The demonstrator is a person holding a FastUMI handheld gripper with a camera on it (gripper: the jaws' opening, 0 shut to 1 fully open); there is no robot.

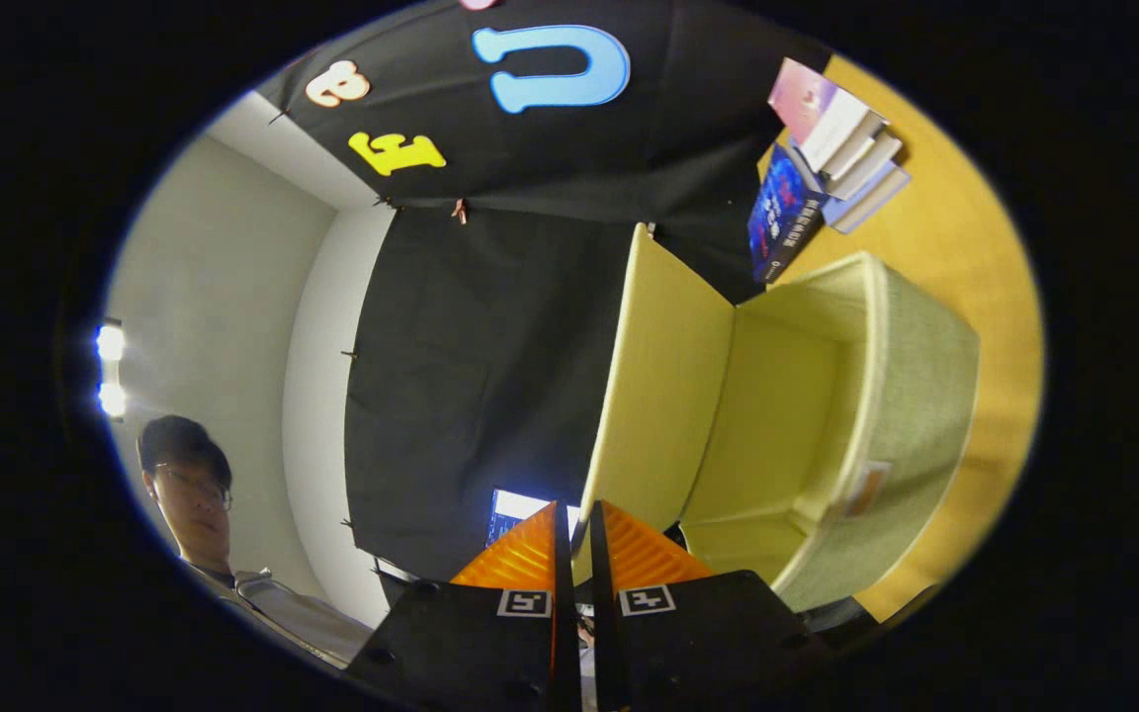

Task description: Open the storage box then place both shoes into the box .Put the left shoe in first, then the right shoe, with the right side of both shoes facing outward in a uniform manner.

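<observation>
The hand-held gripper point(572, 524) is rolled well over to one side, so the yellow wooden tabletop point(965, 247) stands like a wall beyond the box. Its two fingers sit nearly together with a thin gap between them, and the bottom edge of the pale yellow-green lid flap point(658, 396) runs down into that gap; whether both fingers actually press on the flap cannot be told.

The green fabric storage box with a pale yellow-green lining point(916, 415) lies just ahead of the fingers, resting on the tabletop with its mouth turned toward the camera. The lid flap is swung out away from the box body, hinged along one long edge, and the lined hollow between flap and far wall is open and holds nothing. A small tag point(866, 489) sits on the box's outer wall near the rim.

Beyond the box, a stack of books point(827, 148) rests on the tabletop, close to the box's far corner but apart from it. On the flap's other side hangs black cloth, with a white wall point(223, 297), two bright lamps point(111, 371) and a person point(196, 485) in a pale collared shirt farther off.
</observation>
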